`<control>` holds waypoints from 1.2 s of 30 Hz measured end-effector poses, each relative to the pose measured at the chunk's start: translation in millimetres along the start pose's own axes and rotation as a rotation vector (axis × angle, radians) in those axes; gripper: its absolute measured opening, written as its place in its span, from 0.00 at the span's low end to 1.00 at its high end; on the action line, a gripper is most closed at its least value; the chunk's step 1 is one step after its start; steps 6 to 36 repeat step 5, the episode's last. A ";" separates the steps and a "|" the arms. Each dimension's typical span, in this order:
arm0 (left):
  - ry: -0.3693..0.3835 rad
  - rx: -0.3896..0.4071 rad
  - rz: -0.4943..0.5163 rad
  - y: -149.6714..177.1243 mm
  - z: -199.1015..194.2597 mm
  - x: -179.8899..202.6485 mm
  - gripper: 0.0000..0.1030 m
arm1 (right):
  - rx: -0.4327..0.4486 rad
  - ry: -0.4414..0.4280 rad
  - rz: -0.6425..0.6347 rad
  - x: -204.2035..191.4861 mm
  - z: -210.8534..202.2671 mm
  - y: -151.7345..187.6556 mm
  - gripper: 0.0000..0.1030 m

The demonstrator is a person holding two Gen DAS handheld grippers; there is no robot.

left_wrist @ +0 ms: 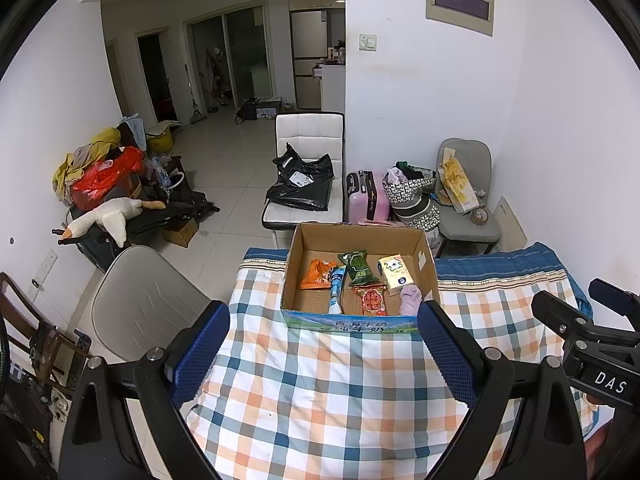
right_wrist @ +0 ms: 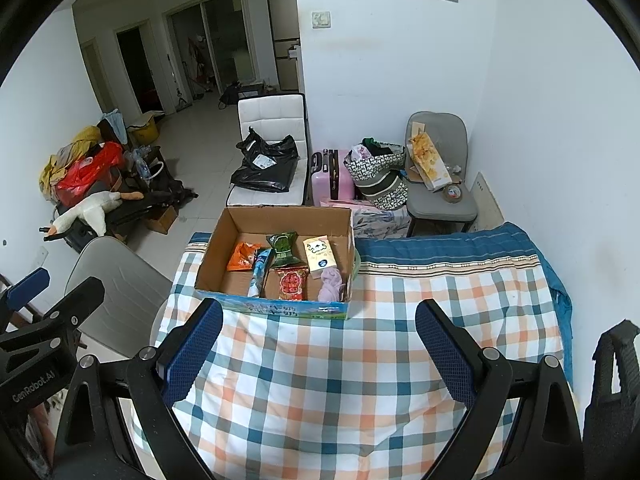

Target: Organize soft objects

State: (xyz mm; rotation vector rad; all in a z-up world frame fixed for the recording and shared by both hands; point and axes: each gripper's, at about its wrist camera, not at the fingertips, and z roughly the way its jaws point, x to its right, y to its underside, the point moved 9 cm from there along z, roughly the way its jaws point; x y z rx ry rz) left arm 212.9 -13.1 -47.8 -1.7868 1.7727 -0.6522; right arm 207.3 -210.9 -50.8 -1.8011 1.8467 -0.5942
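Both tools held back over the checked cloth (left_wrist: 320,380), side by side, nothing between the fingers. Left tool (left_wrist: 324,344) spread wide and empty; right tool (right_wrist: 320,340) likewise apart and empty. Box (left_wrist: 426,258) sitting at the far end of the cloth, open on top. Inside, all soft goods: orange pack (left_wrist: 316,274) at left, blue tube (left_wrist: 336,290) leaning on the near wall, green pack (left_wrist: 357,266) behind, red pack (left_wrist: 374,300) in front, tissue pack (left_wrist: 394,274) to the right, purple cloth (left_wrist: 410,299) in the near right corner. Nothing loose left on the cloth, so probably near the end of the job.

Risks from here: reaching in low and catching the near wall, dragging the light box across the slippery cloth toward the far edge. Pinching the purple cloth by one fold only and trailing it over the rim. Squeezing a puffed pack too hard and bursting it. Knocking the leaning tube flat while going for the red pack touching it.
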 end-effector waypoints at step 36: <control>-0.001 -0.001 0.002 0.4 0.0 -0.3 0.93 | -0.001 0.001 -0.001 0.5 -0.2 -1.3 0.96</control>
